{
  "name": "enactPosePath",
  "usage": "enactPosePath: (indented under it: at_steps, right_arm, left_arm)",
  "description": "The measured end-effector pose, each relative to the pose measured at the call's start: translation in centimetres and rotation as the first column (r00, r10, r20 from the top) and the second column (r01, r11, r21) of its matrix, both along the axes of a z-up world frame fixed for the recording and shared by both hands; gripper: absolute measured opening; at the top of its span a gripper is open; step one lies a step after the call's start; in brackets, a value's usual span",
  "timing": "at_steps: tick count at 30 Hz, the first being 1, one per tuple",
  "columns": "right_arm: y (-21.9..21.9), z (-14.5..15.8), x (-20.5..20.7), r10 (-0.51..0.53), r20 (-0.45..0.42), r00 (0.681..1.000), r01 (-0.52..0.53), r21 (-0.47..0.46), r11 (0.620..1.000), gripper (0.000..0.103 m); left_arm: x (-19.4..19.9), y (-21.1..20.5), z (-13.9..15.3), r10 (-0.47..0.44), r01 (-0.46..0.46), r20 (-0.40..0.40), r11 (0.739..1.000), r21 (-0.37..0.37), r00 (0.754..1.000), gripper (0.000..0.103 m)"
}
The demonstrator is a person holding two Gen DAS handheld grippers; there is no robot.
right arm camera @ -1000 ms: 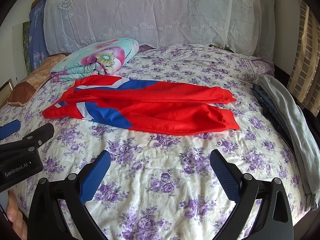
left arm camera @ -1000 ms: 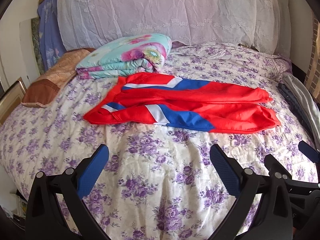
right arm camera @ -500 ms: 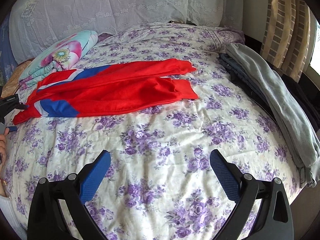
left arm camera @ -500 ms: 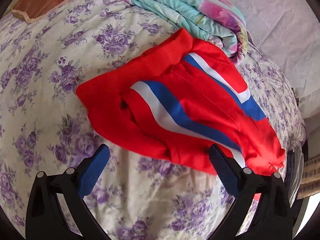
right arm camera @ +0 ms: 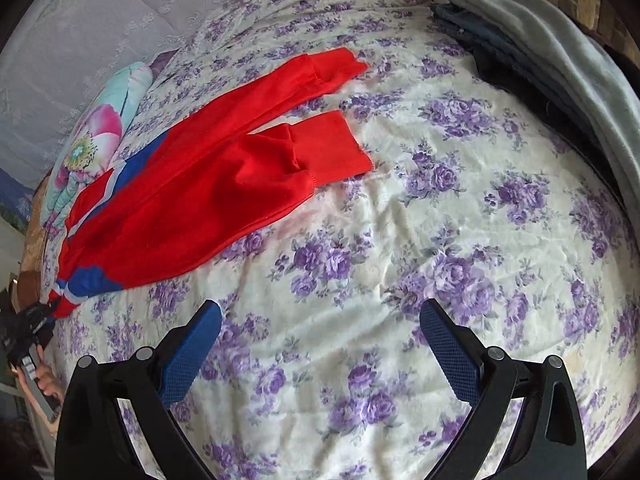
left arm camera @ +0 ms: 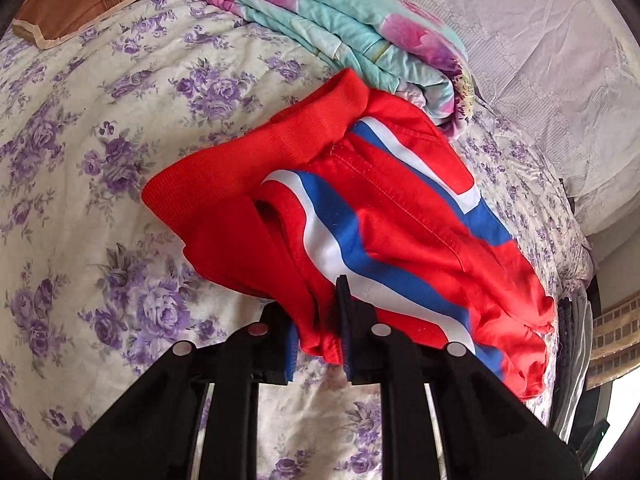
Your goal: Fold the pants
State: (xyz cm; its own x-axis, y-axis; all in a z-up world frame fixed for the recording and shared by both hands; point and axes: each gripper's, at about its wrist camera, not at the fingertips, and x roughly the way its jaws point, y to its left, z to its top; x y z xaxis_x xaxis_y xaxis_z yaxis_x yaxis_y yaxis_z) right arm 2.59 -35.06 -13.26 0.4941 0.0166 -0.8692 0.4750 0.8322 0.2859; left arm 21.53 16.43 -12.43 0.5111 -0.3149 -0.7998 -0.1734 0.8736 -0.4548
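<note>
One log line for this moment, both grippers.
left gripper: shut on red pants waist end | right gripper: open over bedspread, short of leg cuffs

home bedroom for sure | bed with purple-flower bedspread (right arm camera: pixel 400 216) fills both views | folded floral quilt (left arm camera: pixel 352 28) at 12 o'clock, left wrist view | brown pillow (left arm camera: pixel 68 4) at 11 | lace cover (left arm camera: pixel 552 64) at 1-2 | folded grey clothes (right arm camera: pixel 560 48) at 1-2, right wrist view

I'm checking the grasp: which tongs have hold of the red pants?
The left tongs: shut on the red pants at the waist end. The right tongs are open over bare bedspread, short of the cuffs.
</note>
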Motion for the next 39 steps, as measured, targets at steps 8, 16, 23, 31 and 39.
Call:
enactPosePath:
  at_steps: [8,16,23,31,39]
  right_arm:
    - [-2.8,-2.7,8.2,-0.067,0.15,0.986,0.029,0.246,0.969,0.049]
    - [-3.1,-0.8,6.1,-0.11,0.225,0.968,0.051,0.252,0.966,0.011]
    - [-3.1,2.5,-3.1,-0.084,0.255,0.963,0.037,0.187,0.982,0.011]
    - [-3.7,-4.7,-4.8,-0.088,0.102,0.991,0.074,0.137,0.988,0.023]
    - [-4.0,4.5,-4.2,-0.07,0.148,0.987,0.1,-0.204,0.974,0.084]
  left_arm:
    - [0.1,0.6,-1.1,-0.018,0.018,-0.014,1.0,-0.013,1.0,0.016]
    - [-2.0,0.1,0.5,-0.032,0.032,0.035,0.999,0.007,0.999,0.012]
    - [-8.2,-1.1,2.3,-0.095,0.096,0.06,0.995,-0.006,0.994,0.01]
    - [-9.1,-1.4,0.3,-0.119,0.121,-0.024,0.989,0.087,0.993,0.025]
    - [-13.0,0.9,10.1,-0.093,0.024,0.2,0.946,0.323,0.975,0.07]
